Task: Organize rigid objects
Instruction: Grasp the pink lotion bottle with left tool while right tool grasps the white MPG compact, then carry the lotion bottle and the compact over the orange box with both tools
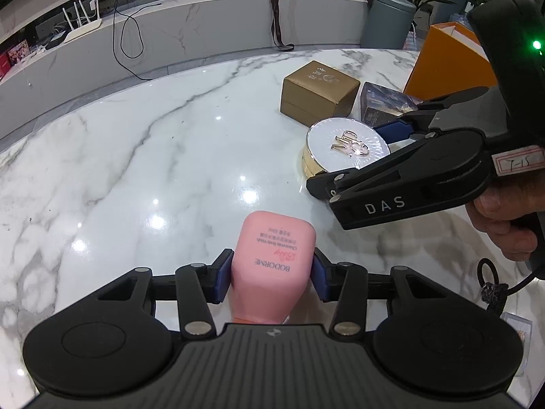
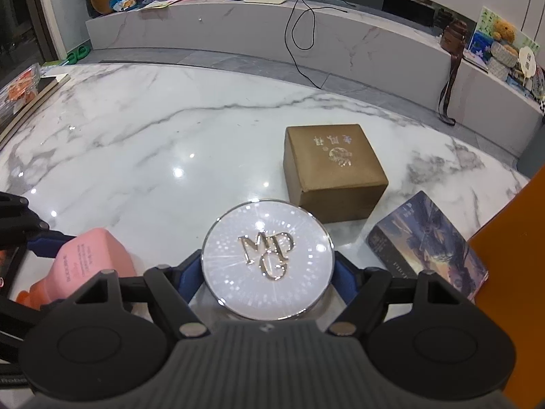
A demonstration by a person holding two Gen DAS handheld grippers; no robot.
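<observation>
Marble table [image 1: 136, 156]: left tool [image 1: 272, 274] clamps the pink body-wash bottle [image 1: 272, 266]; right tool [image 2: 267, 266] straddles the round compact [image 2: 267, 255], contact unclear.

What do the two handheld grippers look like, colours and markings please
Both are matte black linkages with round pivot discs, silver rivets and blue pads. The right gripper carries white "DAS" lettering, a handwritten label and a green light. The left gripper has a ribbed grey body.

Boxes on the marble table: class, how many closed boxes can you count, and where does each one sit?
2. The gold box sits beyond the round compact; the dark printed box lies to its right, beside the orange container. More may be hidden.
</observation>
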